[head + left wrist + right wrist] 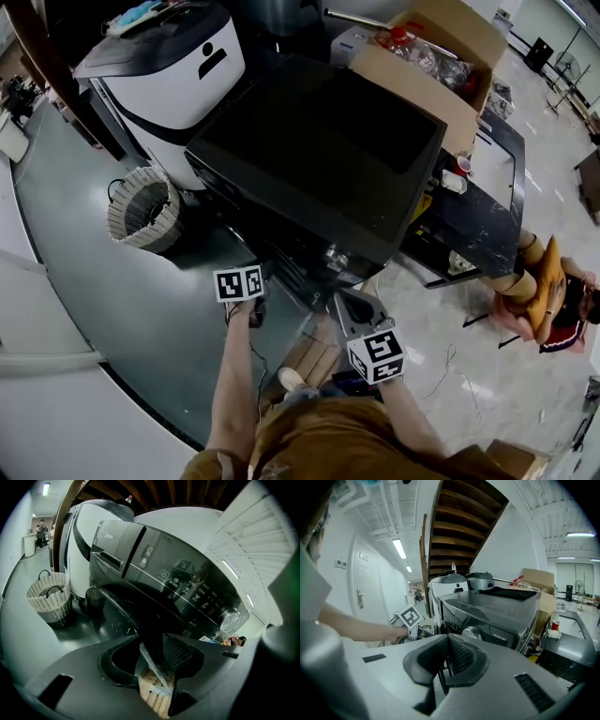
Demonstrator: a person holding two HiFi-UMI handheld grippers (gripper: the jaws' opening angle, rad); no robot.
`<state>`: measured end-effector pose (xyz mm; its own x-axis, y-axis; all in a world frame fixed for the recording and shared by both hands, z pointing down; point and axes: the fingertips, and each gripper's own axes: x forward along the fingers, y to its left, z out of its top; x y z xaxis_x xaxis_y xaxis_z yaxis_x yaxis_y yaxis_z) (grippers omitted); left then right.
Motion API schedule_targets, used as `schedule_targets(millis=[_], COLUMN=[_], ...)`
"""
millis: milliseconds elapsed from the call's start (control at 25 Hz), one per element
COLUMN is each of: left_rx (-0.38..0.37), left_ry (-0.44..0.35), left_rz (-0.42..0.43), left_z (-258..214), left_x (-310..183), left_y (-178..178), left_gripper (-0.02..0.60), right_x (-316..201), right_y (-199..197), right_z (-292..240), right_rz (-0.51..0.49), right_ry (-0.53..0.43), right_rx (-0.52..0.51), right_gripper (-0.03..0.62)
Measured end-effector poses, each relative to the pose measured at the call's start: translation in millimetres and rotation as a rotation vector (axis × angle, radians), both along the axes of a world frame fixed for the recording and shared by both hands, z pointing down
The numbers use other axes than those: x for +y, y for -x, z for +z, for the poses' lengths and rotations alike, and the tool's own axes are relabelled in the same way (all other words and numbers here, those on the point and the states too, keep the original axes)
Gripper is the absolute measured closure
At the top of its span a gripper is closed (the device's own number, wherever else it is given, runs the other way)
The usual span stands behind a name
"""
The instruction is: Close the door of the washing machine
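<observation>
You held two grippers. Your left gripper [151, 649] had its fingers apart, with the edge of the one door [119, 613] between them, swung open low at the front of the washing machine [187, 588]. Your right gripper [446, 645] had its fingers together on nothing. Beyond stood one wicker basket [49, 599], its contents unclear, and one cardboard box [412, 89] holding plastic bottles [422, 52].

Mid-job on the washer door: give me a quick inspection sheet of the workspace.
Surface: dark glossy floor.
Job's things: black washing machine; its door ajar, not yet shut.
Clutter: wicker basket, cardboard box of bottles, red cup.
Grippers: left tool open, door's edge between its jaws; right tool shut, empty.
Cables: thin cable on the floor at right.
Surroundings: white machine, staircase overhead, person sitting at right.
</observation>
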<state>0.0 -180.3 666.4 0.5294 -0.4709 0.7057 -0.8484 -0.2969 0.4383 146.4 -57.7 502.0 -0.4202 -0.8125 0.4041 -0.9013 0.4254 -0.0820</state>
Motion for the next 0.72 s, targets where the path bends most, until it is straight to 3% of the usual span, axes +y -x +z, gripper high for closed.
schedule_targets(millis=[720], left_rx=[0.051], left_ry=[0.013], left_rz=[-0.015], left_z=[0.4], left_x=[-17.8], left_y=[-21.8], left_gripper=[0.405], right_x=[-6.4], right_y=[-14.1], right_z=[0.9], right_rz=[0.023], right_ry=[0.009], right_rx=[0.006], right_gripper=[0.583])
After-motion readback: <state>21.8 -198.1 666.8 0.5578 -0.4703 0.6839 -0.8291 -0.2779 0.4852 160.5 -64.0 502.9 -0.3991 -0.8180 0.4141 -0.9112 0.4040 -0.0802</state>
